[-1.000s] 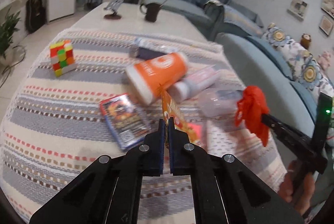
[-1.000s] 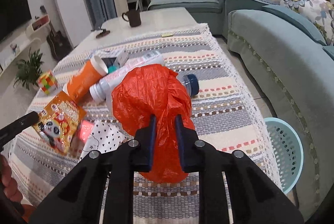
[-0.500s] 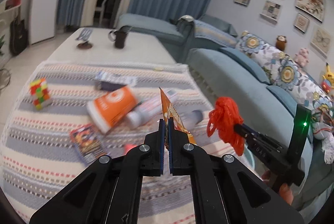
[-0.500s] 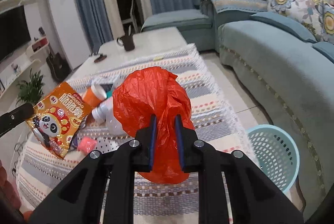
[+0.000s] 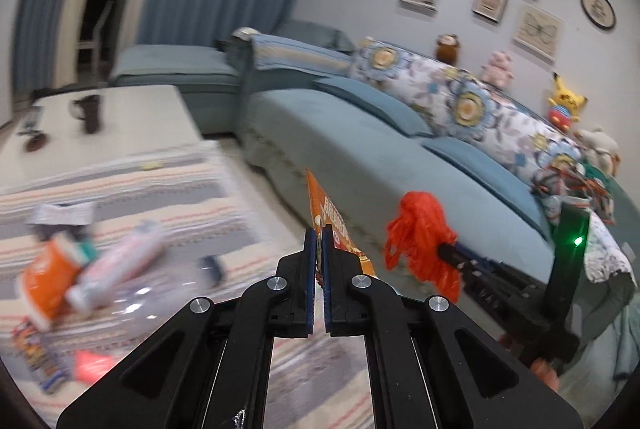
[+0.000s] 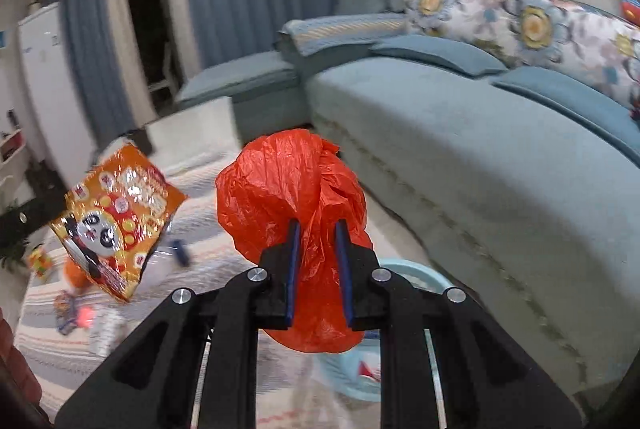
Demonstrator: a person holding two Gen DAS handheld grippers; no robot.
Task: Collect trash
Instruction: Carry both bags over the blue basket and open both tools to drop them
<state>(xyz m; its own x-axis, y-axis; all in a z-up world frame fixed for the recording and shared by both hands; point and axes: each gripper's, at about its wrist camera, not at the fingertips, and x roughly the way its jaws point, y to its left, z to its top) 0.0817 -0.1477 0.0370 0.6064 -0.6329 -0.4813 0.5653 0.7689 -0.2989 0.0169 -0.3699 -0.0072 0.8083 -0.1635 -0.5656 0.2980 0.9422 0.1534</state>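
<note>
My left gripper [image 5: 319, 233] is shut on an orange snack packet [image 5: 327, 219], seen edge-on; the packet with a panda print also shows in the right wrist view [image 6: 118, 219], held in the air above the table. My right gripper [image 6: 317, 229] is shut on a crumpled red plastic bag [image 6: 288, 185]; the bag also shows in the left wrist view [image 5: 420, 243], to the right of my left gripper. A light blue basket [image 6: 412, 269] stands on the floor below the red bag, mostly hidden by it.
The striped tablecloth [image 5: 132, 185] holds an orange tube [image 5: 46, 281], a white bottle [image 5: 116, 265], a clear bottle with a blue cap [image 5: 212, 269] and flat wrappers [image 5: 40, 361]. A blue sofa [image 5: 400, 149] runs along the right. A mug [image 5: 88, 113] stands on the far table.
Both grippers have swung right, away from the table towards the sofa and basket, each still holding its item. The basket now sits right under the red bag.
</note>
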